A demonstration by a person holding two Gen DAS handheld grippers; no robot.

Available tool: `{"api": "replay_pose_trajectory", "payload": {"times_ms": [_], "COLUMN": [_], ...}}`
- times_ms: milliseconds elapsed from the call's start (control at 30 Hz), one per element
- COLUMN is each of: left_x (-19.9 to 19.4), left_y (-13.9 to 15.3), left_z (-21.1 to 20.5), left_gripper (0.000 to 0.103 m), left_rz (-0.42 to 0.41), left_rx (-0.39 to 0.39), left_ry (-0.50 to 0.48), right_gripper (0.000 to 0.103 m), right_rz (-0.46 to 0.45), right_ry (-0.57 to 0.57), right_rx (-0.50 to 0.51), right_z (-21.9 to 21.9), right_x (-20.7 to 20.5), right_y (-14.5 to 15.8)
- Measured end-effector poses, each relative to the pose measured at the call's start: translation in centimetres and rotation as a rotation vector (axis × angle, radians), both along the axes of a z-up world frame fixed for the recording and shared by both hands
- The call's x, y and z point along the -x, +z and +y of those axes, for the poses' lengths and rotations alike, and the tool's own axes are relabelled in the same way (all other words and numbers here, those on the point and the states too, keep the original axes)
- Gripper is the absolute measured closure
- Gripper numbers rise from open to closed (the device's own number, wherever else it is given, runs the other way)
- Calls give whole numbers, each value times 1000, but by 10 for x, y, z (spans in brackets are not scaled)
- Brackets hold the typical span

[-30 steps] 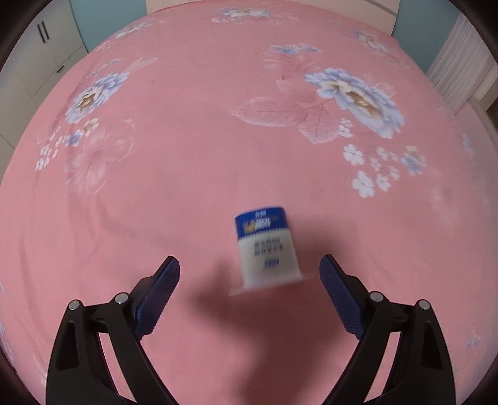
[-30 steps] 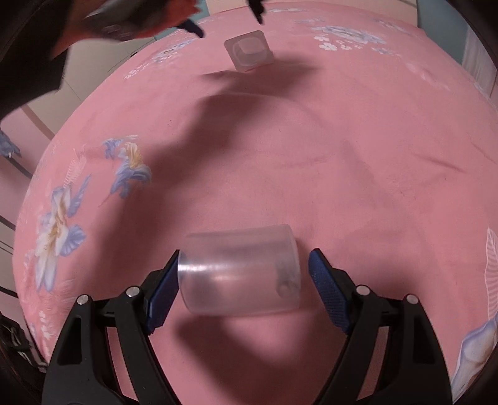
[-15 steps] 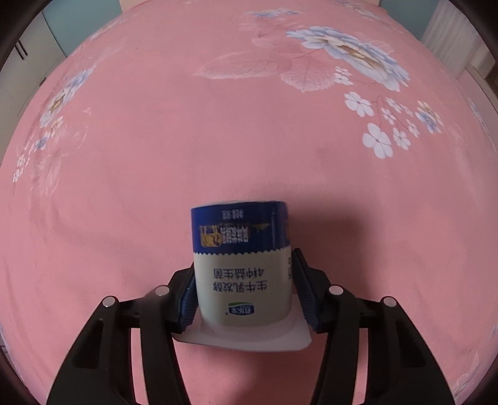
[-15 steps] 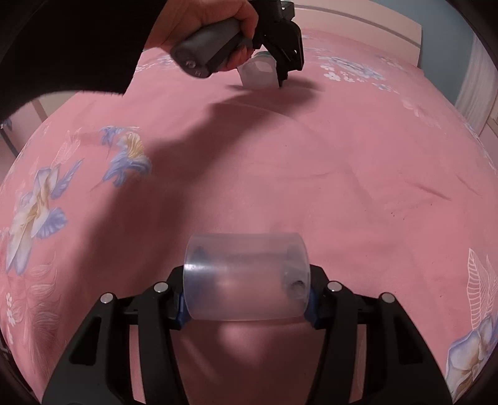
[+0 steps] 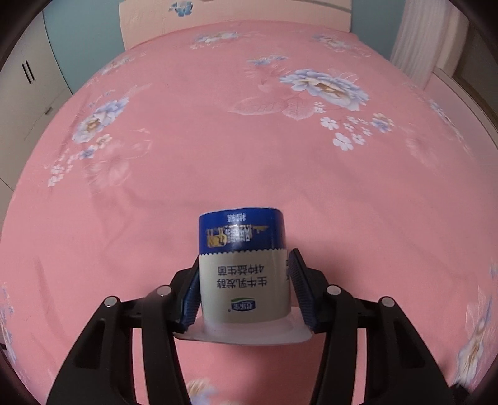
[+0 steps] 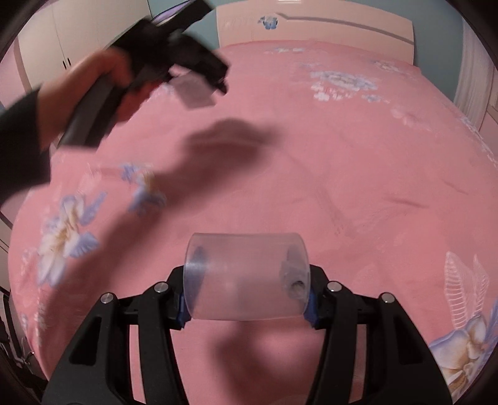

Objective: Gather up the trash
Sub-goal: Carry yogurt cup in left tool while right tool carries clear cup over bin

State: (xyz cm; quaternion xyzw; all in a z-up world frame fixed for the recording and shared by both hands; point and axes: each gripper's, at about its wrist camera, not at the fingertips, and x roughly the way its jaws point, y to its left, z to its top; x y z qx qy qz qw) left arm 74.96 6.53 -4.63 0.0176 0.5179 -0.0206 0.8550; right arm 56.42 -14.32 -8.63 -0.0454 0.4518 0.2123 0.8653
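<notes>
We see one bed [image 5: 249, 140] with a pink floral sheet filling both views, headboard [image 6: 314, 28] at the far end, white wardrobe [image 5: 28, 78] far left, curtain [image 5: 414, 40] far right. Two trash items, one per tongs. Left tongs [image 5: 244, 289] are clamped on one yogurt cup [image 5: 242, 264], held upside down: blue band up, white flange at the bottom, blue pads [image 5: 300, 286] pressing both sides, cup held above the sheet. Right tongs [image 6: 246, 293] are clamped on one clear plastic cup [image 6: 246, 277], lying sideways between the pads, also above the sheet. In the right wrist view the left hand [image 6: 102, 90] shows far left, blurred, gripping its tool with the yogurt cup [image 6: 194, 93] in it; one shadow [image 6: 224, 143] falls on the sheet beneath.
</notes>
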Motion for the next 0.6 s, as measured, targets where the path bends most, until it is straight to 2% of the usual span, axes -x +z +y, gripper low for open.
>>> {"api": "replay_pose_trajectory", "payload": {"times_ms": [100,167,333,467,600], "left_x": [32,56,122,178,240], "left_y": [11,17,35,53,77], "left_z": [1,1,-5,-9,-11], "left_gripper": [49,49,49,49,49], "left_rz": [-20,-17,-68,-91,-113], "left_rx": [4,40,17,9,-11], "left_ry": [-34,-60,-130,-145,-150], "right_gripper": [48,48,48,48,48], "right_rz": [-58,-111,-177,-211,-209], "right_ry": [15,16,27,13,-9], "right_rx": [19,43,67,70,44], "right_z": [2,2,-1,-6,-12], "right_x": [8,17,46,85,135], "right_y": [15,23,35,47,73]}}
